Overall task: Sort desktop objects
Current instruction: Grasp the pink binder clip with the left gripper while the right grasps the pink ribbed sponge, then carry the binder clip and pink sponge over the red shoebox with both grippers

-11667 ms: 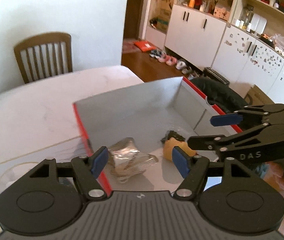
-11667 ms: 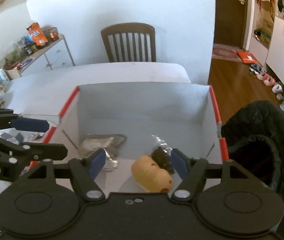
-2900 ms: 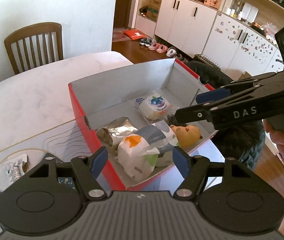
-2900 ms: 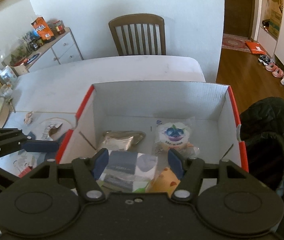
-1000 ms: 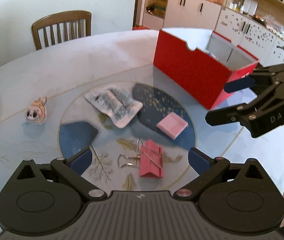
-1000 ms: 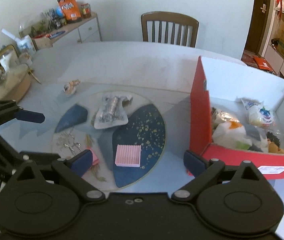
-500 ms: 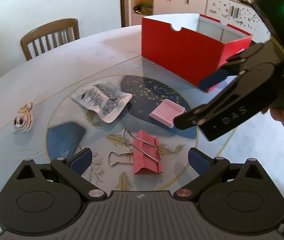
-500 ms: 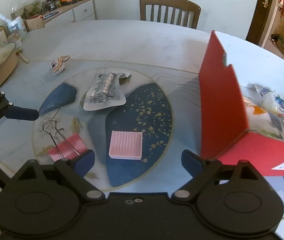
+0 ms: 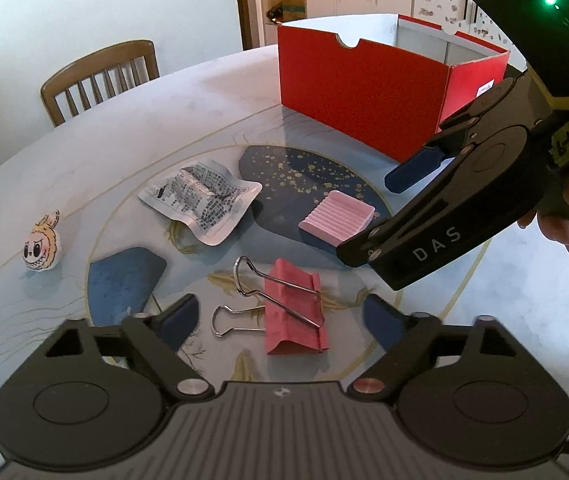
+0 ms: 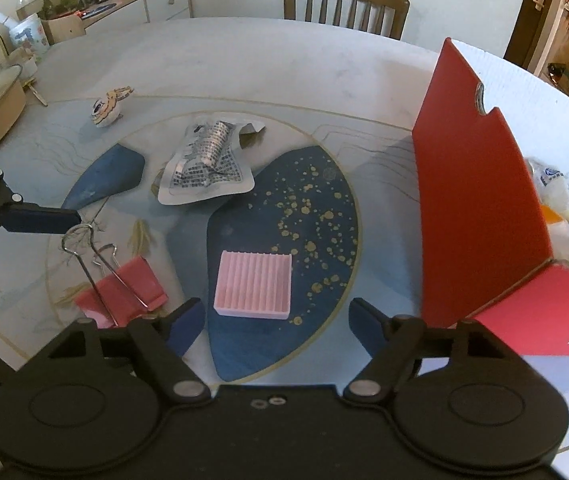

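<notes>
Left tool (image 9: 280, 316) hangs over the red binder clip (image 9: 296, 312), jaws just narrowing, nothing gripped. Right tool (image 10: 276, 316) brackets the pink ribbed block (image 10: 253, 282) on the tabletop (image 10: 244, 60), also narrowing, untouched.

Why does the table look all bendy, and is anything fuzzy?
Left wrist view: the fisheye lens curves the table edge and tilts the chair; the binder clip is sharp. Right wrist view: same bulge, and the red box looks slightly smeared at its edges, while the pink ridged pad stays clear.
</notes>
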`<state>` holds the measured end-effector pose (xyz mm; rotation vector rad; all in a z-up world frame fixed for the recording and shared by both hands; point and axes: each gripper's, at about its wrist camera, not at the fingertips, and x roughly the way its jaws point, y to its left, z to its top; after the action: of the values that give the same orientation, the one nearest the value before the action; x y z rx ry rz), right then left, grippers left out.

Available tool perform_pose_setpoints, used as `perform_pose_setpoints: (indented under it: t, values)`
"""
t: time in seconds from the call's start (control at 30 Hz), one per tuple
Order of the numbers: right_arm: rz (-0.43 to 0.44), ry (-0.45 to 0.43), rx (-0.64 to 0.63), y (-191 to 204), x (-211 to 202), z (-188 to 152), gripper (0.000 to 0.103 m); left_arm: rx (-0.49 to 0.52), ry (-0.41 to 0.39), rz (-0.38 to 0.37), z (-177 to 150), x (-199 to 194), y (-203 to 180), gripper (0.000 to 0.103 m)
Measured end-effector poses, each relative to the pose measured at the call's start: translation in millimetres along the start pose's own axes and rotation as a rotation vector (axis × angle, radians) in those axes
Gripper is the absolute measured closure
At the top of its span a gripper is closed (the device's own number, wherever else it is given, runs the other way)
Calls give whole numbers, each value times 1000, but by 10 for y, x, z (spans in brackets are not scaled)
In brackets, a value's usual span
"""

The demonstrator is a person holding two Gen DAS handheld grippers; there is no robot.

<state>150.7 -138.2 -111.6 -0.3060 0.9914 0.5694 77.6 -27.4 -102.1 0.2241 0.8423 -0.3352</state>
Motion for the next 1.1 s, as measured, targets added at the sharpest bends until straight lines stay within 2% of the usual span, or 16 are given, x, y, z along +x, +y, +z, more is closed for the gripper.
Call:
perform_pose_setpoints:
  t: [0.17,0.47,0.53,0.6,0.77,1.1]
  values:
    - [4,7,-2,10,24,-4,28,-46,22,-17,3,46,59,42]
    - [9,-3,-13,65,43,29,33,-35,36,-16,18,83,36,57]
    - [7,-10,-11,72,40,19,35,-33,35,-19,20,83,27,62]
    - [6,-18,-8,80,34,17,42,-30,37,-23,26,87,15,69]
    - [5,-26,0,83,15,28,63,-55,43,-24,39,93,32,71]
    - [25,-42,57,-20,-184,-6,63,-140,49,-34,62,38,128,71]
